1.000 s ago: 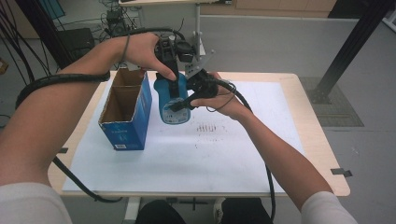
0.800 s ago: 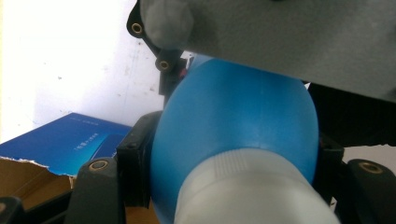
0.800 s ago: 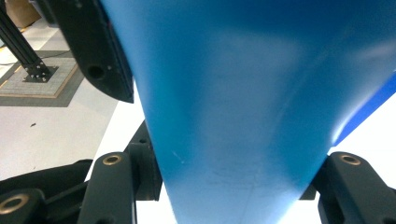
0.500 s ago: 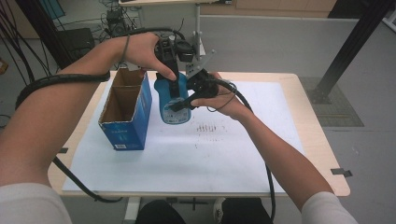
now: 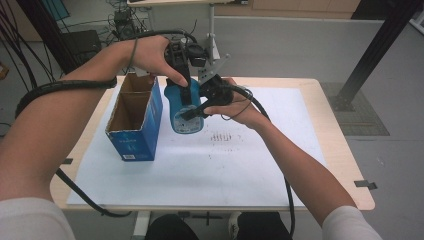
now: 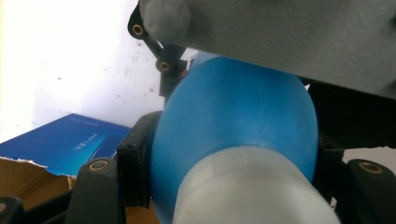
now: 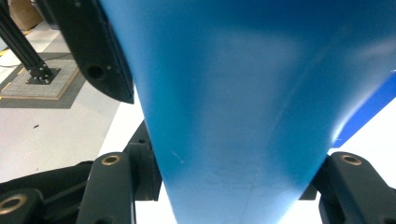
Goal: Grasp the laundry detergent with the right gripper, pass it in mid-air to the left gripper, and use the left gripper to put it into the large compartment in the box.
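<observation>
Carton (image 5: 134,120), blue, top open, stands at left on the white sheet (image 5: 210,165) covering the counter (image 5: 345,150); just right, blue bottle (image 5: 184,112) held above the sheet; left gripper (image 5: 186,85) fingers clamp near its white cap; right gripper (image 5: 192,111) fingers clamp its body.

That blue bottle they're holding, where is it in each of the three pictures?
High view: the blue bottle hangs just above centre, right of the open blue box.
Left gripper view: bottle centre, white neck lowest.
Right gripper view: bottle across the middle.
Shared landmark: the blue box, at lower left in the left gripper view.
</observation>
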`<state>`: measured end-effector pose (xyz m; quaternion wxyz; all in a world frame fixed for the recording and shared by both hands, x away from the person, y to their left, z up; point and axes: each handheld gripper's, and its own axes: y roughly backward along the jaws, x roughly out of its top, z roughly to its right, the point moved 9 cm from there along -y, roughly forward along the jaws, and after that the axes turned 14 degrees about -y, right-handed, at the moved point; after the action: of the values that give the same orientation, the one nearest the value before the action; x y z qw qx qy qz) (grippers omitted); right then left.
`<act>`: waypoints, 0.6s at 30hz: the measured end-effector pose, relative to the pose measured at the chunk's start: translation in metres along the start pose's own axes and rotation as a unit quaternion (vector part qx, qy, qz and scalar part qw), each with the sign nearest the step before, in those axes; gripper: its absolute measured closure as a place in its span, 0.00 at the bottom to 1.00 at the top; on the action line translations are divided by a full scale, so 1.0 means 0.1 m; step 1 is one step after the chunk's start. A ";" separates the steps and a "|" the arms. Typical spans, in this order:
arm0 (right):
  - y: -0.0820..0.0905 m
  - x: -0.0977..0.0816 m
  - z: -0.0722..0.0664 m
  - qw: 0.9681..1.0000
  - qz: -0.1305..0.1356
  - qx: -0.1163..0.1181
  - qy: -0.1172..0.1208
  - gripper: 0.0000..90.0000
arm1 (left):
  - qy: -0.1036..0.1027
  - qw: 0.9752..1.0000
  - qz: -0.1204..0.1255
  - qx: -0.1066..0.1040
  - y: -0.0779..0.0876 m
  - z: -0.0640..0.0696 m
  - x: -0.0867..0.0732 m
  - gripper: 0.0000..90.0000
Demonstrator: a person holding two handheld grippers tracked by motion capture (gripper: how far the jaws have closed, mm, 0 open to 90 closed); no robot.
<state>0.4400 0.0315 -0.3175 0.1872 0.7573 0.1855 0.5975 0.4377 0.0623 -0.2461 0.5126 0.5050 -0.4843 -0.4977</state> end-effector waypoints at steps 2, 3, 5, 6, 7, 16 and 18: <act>0.00 0.00 0.00 1.000 -0.001 0.000 0.000 0.47 | 0.002 1.000 0.002 0.000 0.00 0.00 0.00 0.40; 0.00 0.00 0.00 1.000 0.000 0.000 -0.001 0.47 | 0.001 1.000 0.000 0.000 0.00 0.00 0.00 0.40; 0.00 0.00 0.00 1.000 -0.001 0.000 -0.001 0.47 | 0.000 1.000 0.000 0.000 0.00 0.00 0.00 0.40; 0.00 0.00 0.00 1.000 -0.001 -0.001 -0.001 0.47 | 0.000 1.000 0.001 0.000 0.00 0.00 0.00 0.40; 0.00 0.00 0.00 1.000 -0.001 -0.001 -0.001 0.47 | 0.000 1.000 0.000 0.000 0.00 0.00 0.00 0.40; -0.02 0.00 0.00 1.000 0.000 0.001 -0.002 0.46 | 0.004 1.000 0.002 0.001 -0.01 0.00 -0.01 0.40; -0.02 0.00 0.00 1.000 0.001 0.003 -0.004 0.46 | 0.005 1.000 0.002 0.000 -0.01 0.00 -0.01 0.40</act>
<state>0.4397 0.0330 -0.3184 0.1852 0.7602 0.1857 0.5944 0.4379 0.0636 -0.2467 0.5162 0.5067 -0.4828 -0.4936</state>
